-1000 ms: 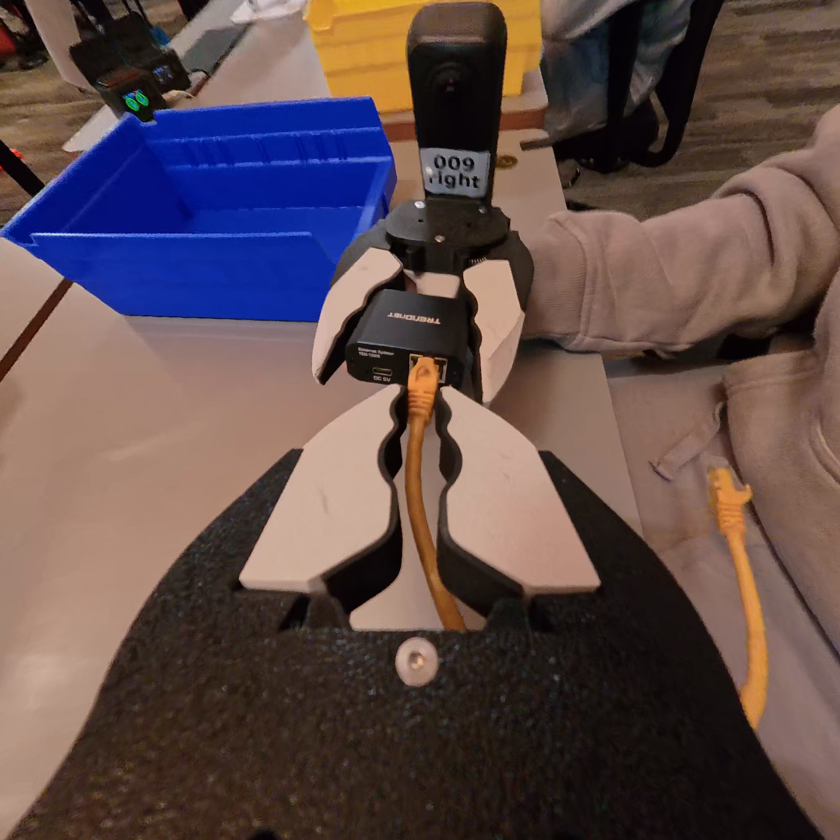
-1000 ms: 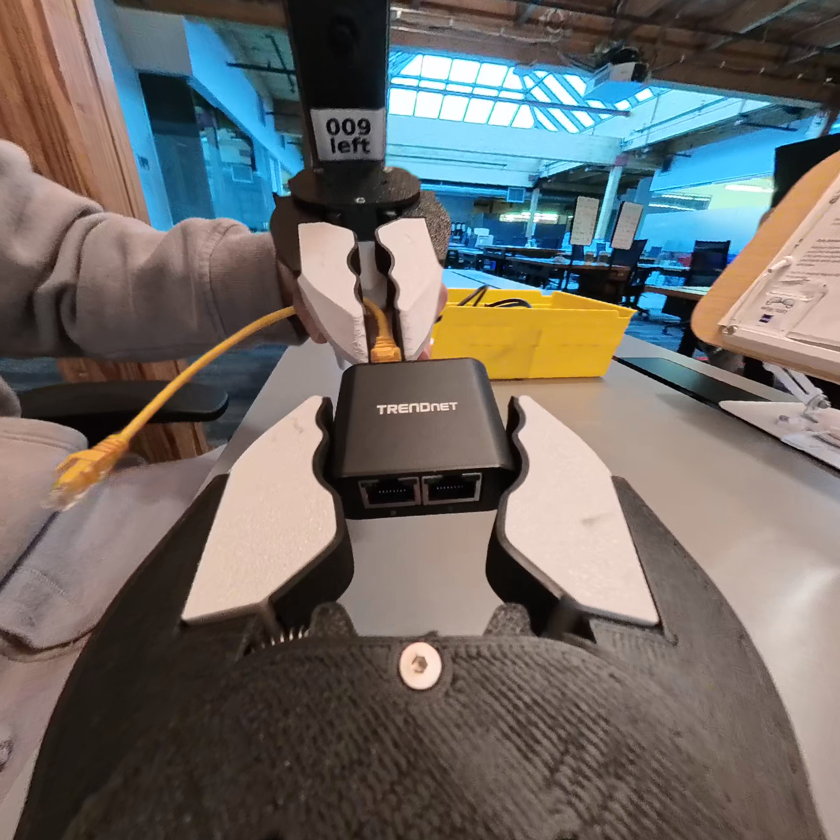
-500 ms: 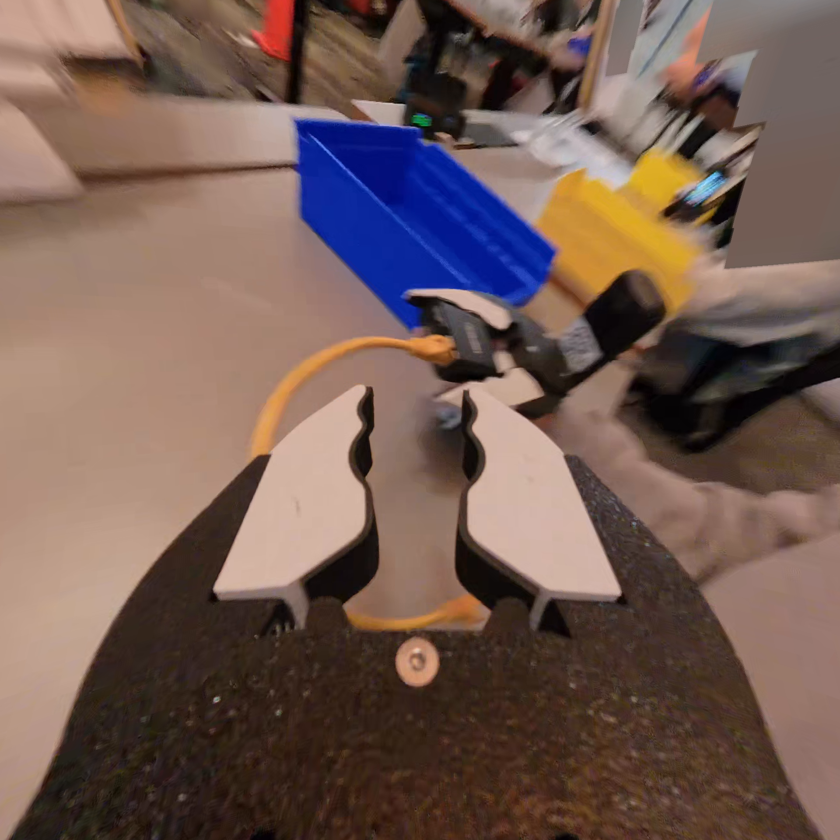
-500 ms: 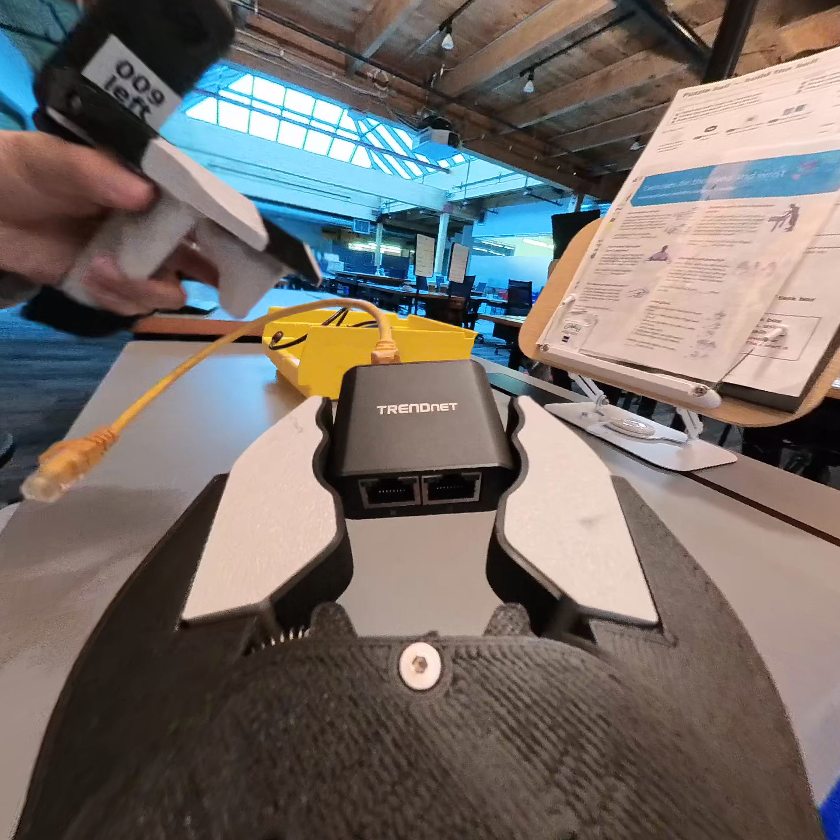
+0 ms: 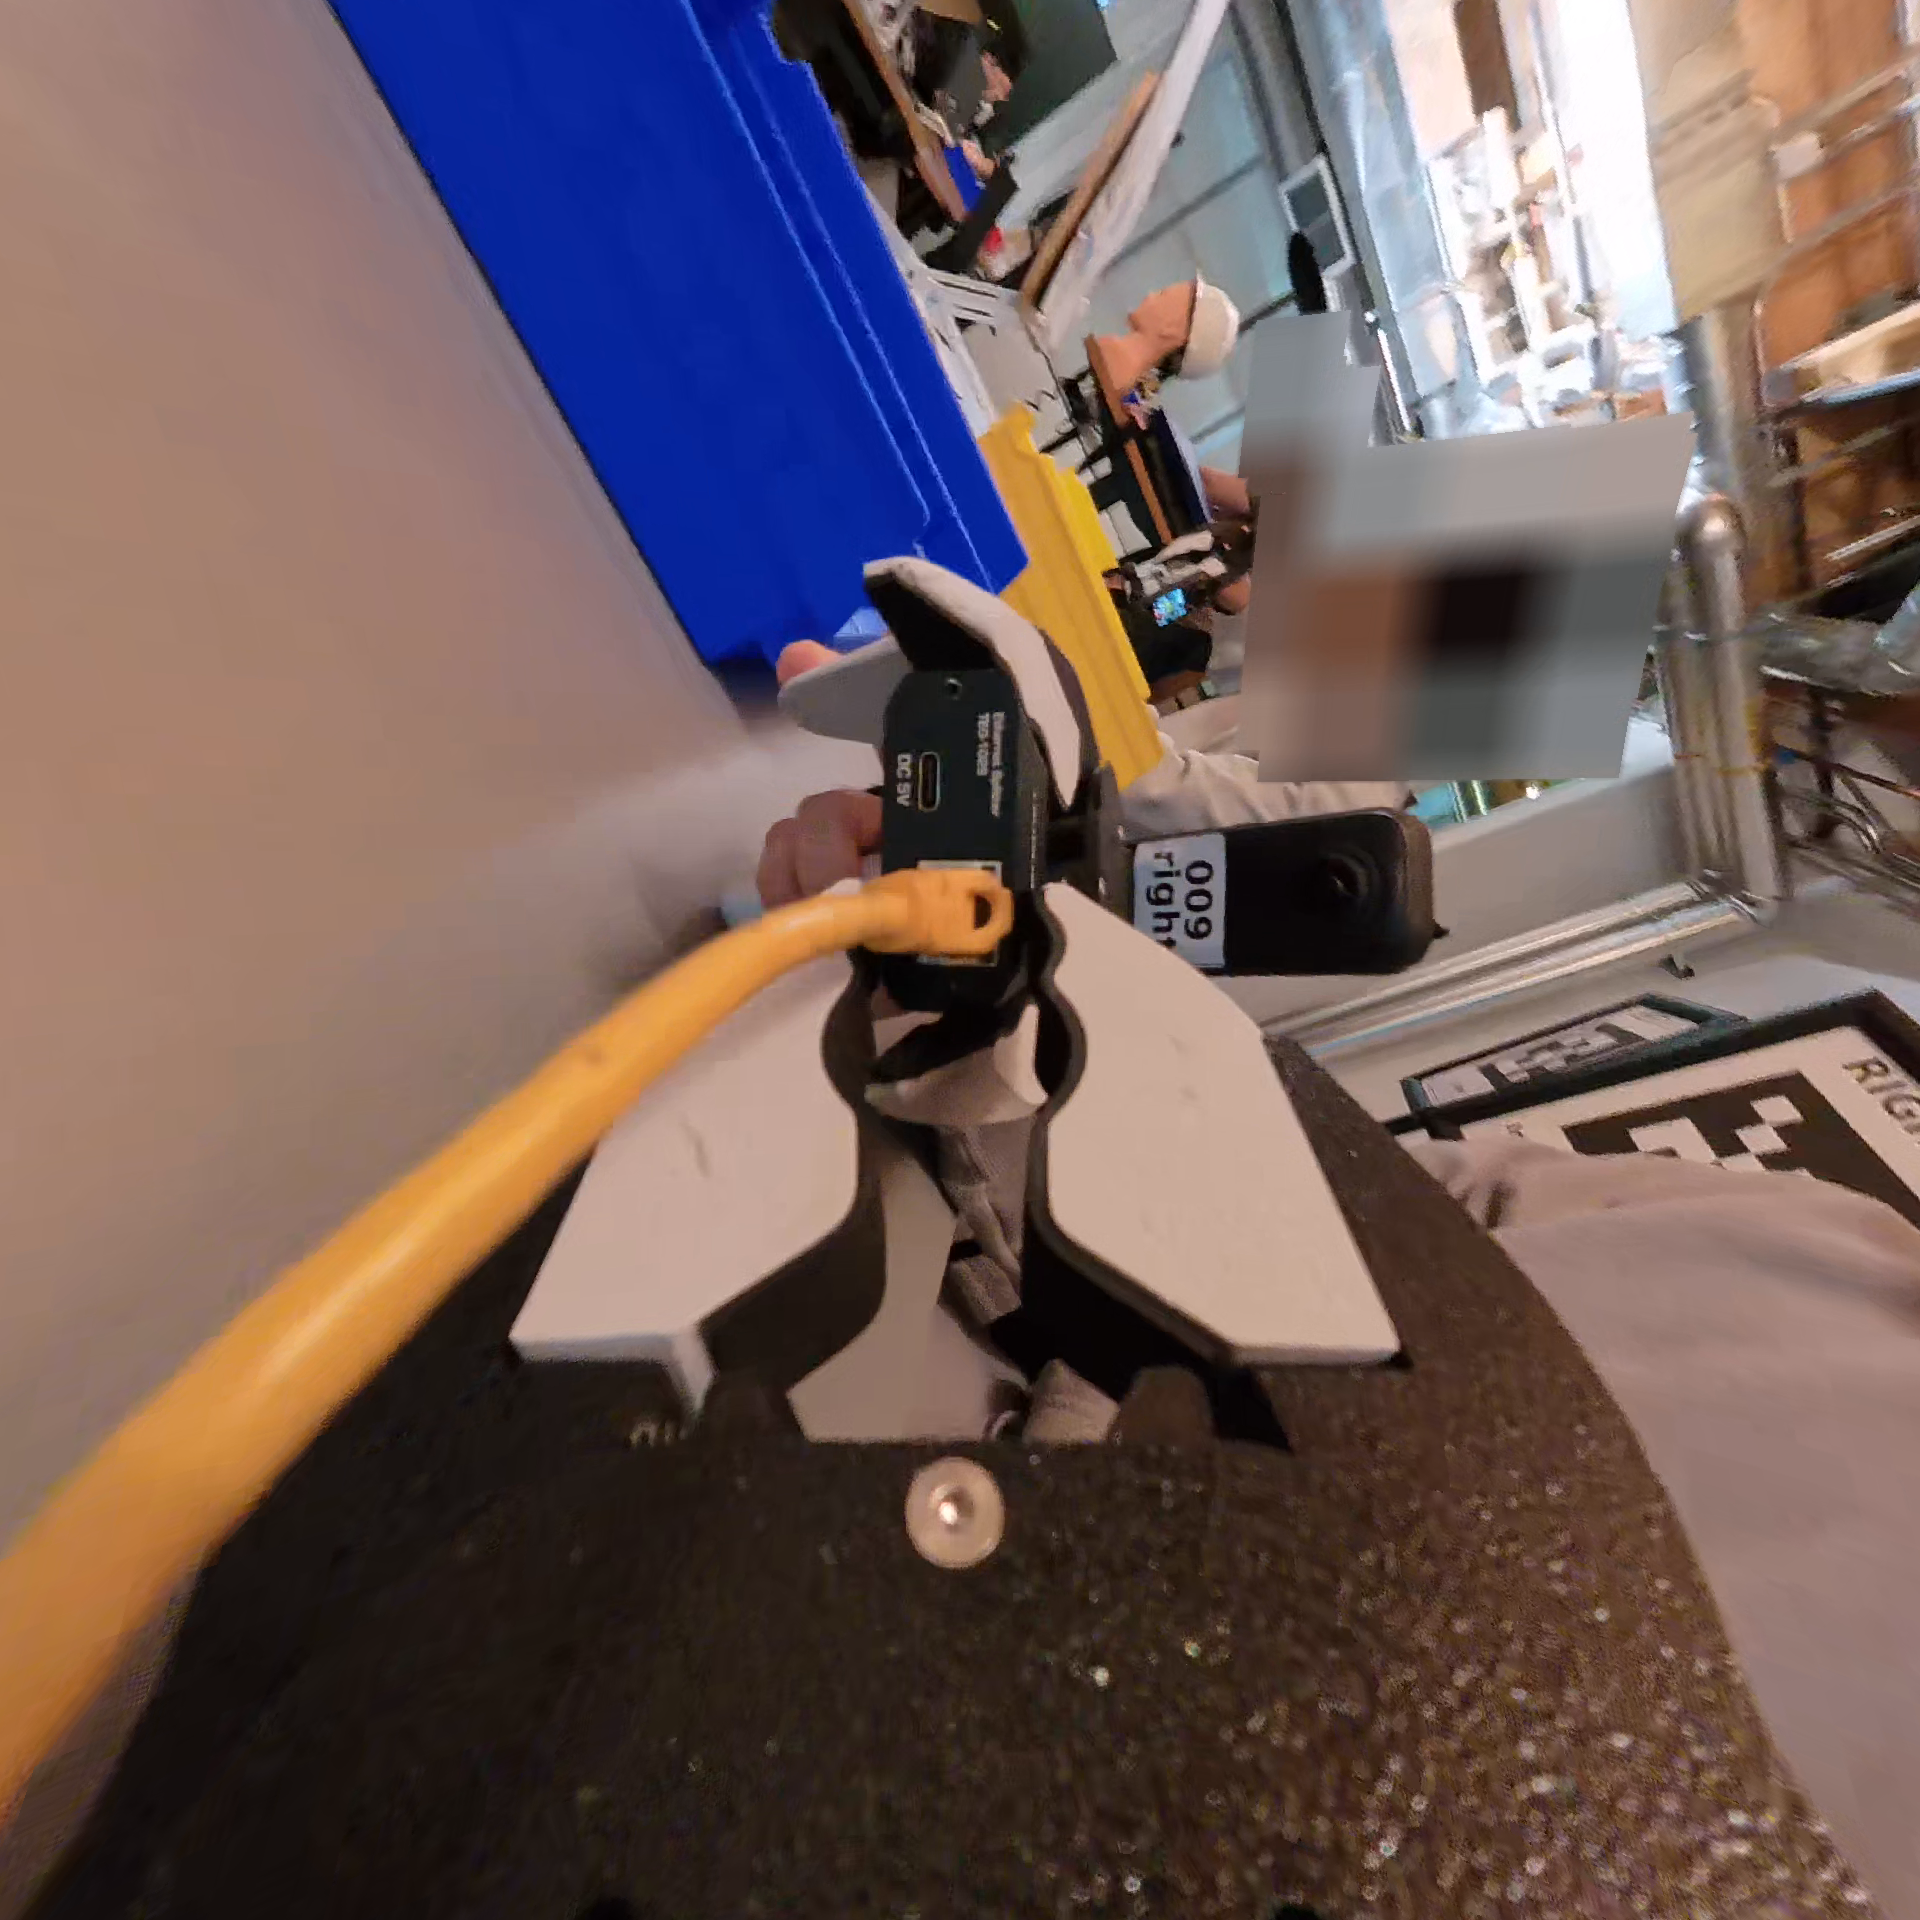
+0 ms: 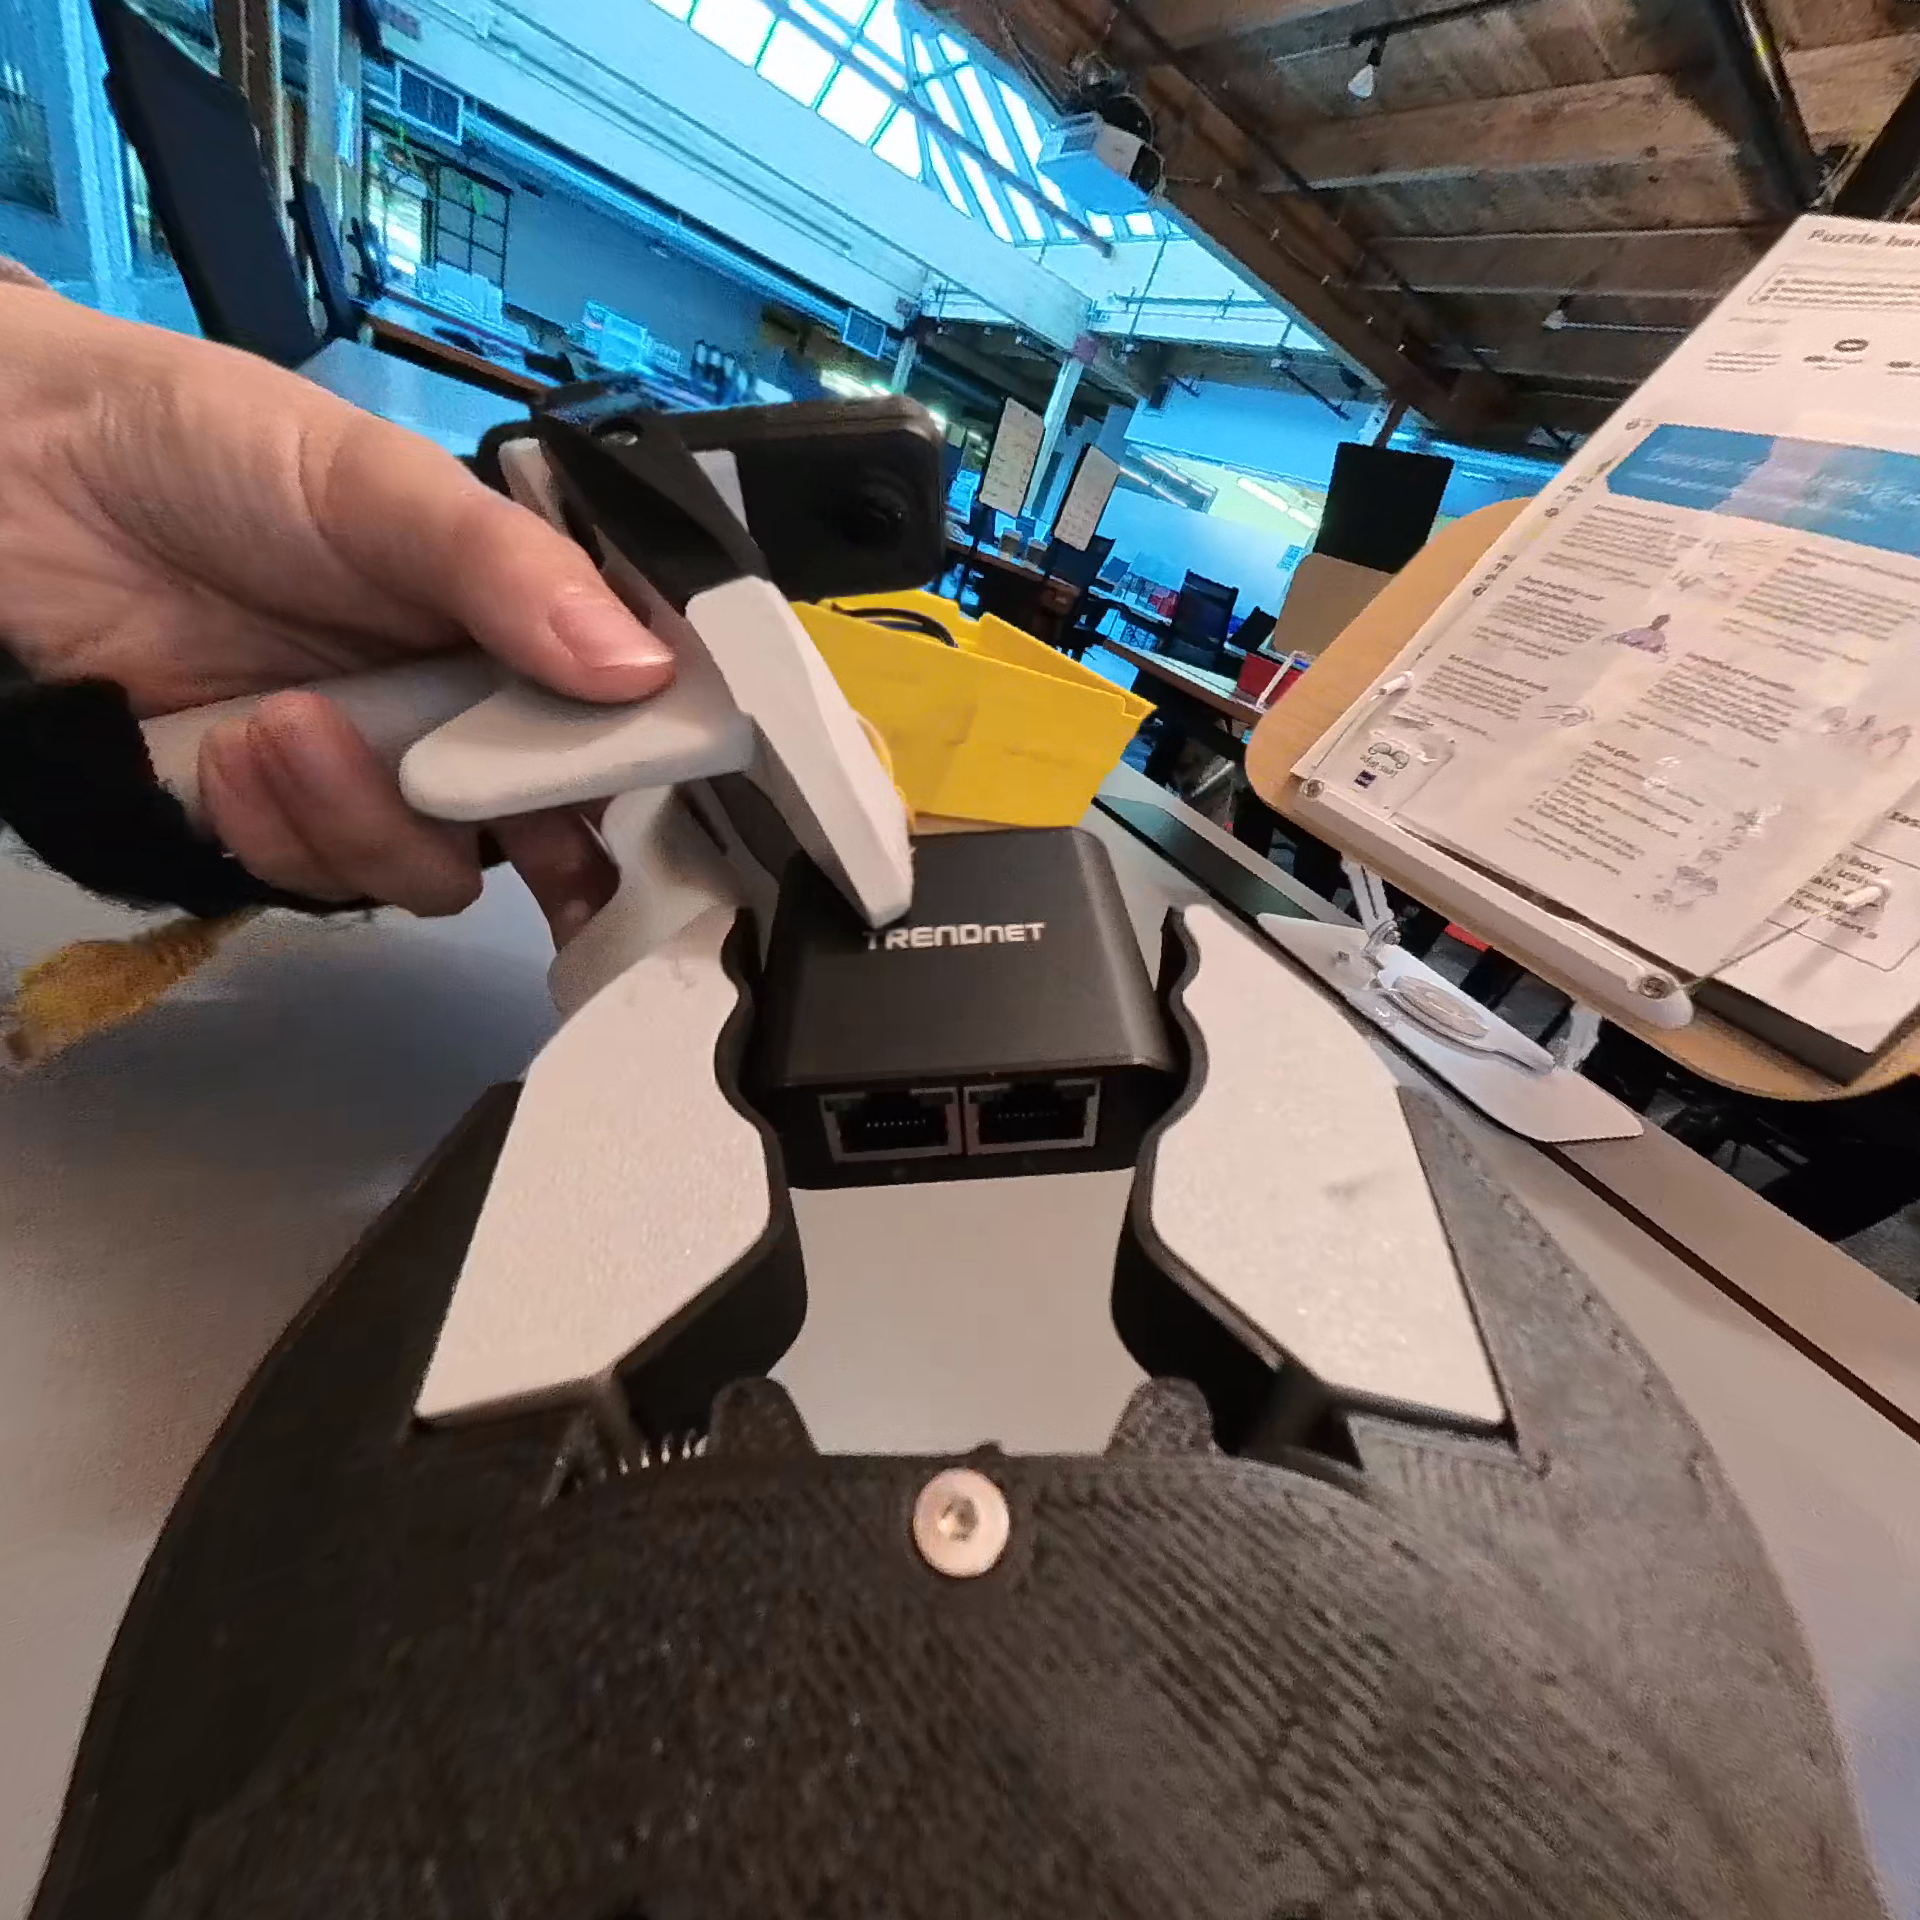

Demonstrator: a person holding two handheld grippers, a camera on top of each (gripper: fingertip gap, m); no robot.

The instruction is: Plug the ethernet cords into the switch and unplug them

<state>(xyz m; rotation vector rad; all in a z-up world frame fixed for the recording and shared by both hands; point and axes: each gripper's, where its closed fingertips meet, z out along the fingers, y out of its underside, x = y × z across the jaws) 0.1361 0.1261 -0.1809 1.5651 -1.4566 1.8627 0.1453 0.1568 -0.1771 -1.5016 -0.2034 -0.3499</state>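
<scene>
My right gripper is shut on a small black switch and holds it above the table. Its two near ports face the right wrist camera and are empty. A yellow ethernet cord is plugged into the switch's far side; its plug sits in the port. The cord's free end hangs blurred at the left. My left gripper is open and rolled sideways, its tips on either side of the switch's end by the plug, gripping nothing. In the right wrist view its finger lies over the switch's far edge.
A blue bin and a yellow bin stand on the grey table beyond the switch. A document stand with printed sheets is at the right. A framed black-and-white marker board and a grey sleeve are close by. Both grippers' tips are close together, under 4 cm apart.
The left gripper let go of the cord near its plug, swung away, then rolled sideways and came back to the switch's far end. The right gripper kept hold of the switch.
</scene>
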